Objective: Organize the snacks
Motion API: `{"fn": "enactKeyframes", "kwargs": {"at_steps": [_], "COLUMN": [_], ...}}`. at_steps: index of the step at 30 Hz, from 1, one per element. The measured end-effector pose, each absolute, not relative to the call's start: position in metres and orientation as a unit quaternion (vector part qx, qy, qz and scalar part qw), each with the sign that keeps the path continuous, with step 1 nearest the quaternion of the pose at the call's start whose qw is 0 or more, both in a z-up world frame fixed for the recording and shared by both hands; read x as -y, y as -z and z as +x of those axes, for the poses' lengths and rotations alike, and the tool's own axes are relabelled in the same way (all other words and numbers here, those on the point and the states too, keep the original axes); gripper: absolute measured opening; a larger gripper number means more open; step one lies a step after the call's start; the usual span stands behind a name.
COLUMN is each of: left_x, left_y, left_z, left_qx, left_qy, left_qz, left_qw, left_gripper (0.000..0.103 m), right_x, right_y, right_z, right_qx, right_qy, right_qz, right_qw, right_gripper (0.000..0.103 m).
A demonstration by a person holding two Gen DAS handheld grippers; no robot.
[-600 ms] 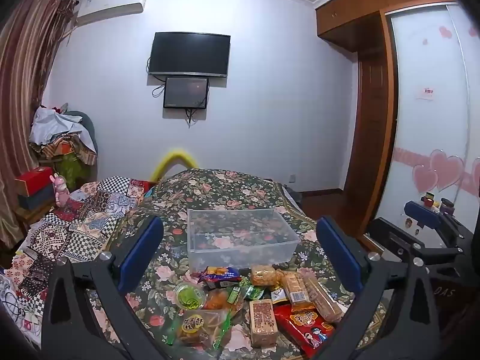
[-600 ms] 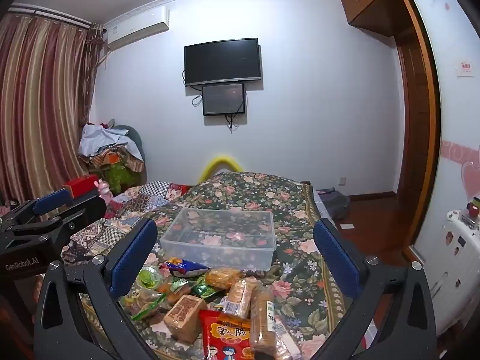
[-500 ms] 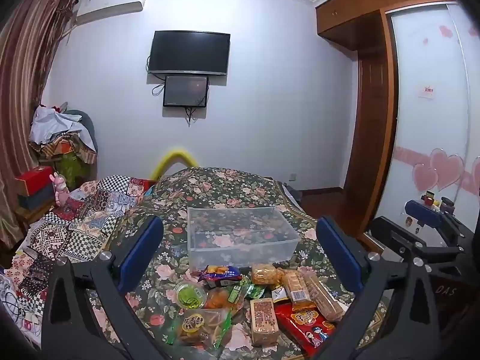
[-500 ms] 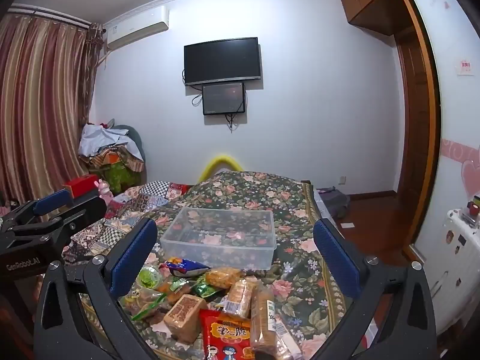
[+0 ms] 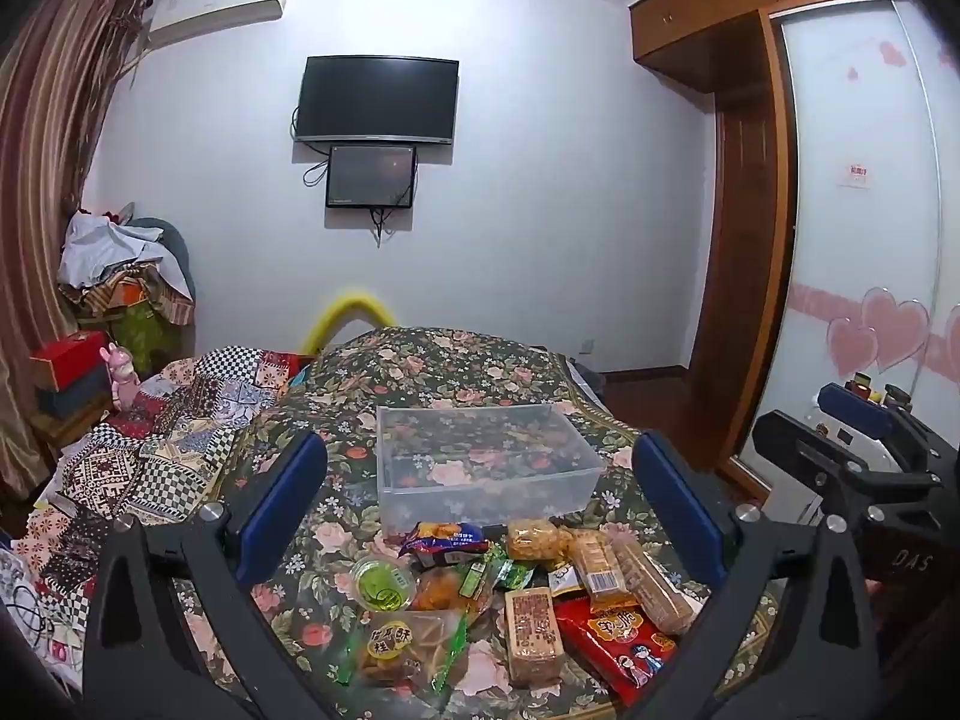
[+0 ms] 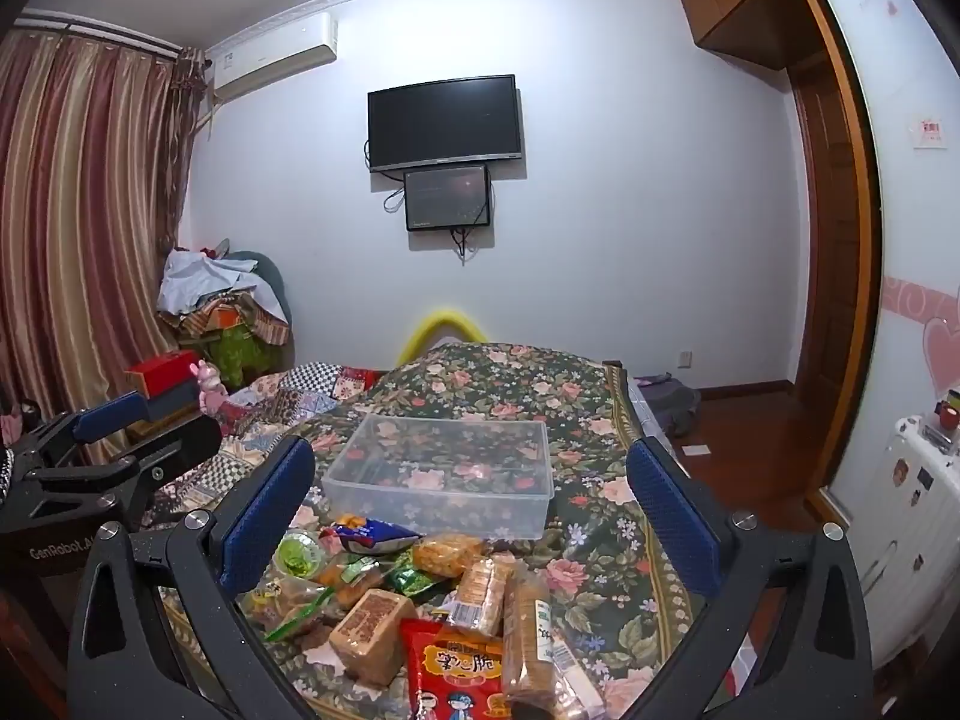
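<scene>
A clear plastic box (image 5: 486, 468) (image 6: 444, 477) stands empty on a floral-covered table (image 5: 432, 372) (image 6: 606, 546). In front of it lies a pile of snacks: a red packet (image 5: 624, 639) (image 6: 459, 669), a brown biscuit block (image 5: 533, 636) (image 6: 367, 633), wrapped cracker packs (image 5: 654, 585) (image 6: 528, 624), a green jelly cup (image 5: 384, 582) (image 6: 298, 553) and a blue packet (image 5: 447, 537) (image 6: 366, 534). My left gripper (image 5: 480, 501) is open and empty above the pile. My right gripper (image 6: 471, 507) is open and empty beside it, on the right.
A patchwork quilt (image 5: 156, 450) lies left of the table. A heap of clothes (image 5: 126, 276) and a red box (image 5: 66, 357) are at the far left. A wardrobe with a white sliding door (image 5: 852, 240) stands on the right.
</scene>
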State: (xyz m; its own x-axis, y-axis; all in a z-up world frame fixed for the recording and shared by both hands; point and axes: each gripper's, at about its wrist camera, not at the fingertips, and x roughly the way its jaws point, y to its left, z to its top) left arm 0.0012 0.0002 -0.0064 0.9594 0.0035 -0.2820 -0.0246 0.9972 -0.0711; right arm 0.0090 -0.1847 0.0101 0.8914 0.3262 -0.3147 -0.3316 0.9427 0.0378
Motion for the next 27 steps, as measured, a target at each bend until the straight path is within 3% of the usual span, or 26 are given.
{"fn": "enactKeyframes", "kwargs": {"at_steps": [27], "left_x": [0.0000], "left_y": [0.0047], "left_z": [0.0012], "left_qx": [-0.140], "left_qy": [-0.008], "left_qz": [-0.039], "left_qw": [0.989], "left_gripper": [0.103], "right_x": [0.1846], "right_y": [-0.0110], "right_z": [0.0078], "right_qx": [-0.154], "right_qy": [-0.171], "right_qz": [-0.007], "right_qw": [0.973], "right_gripper": [0.103]}}
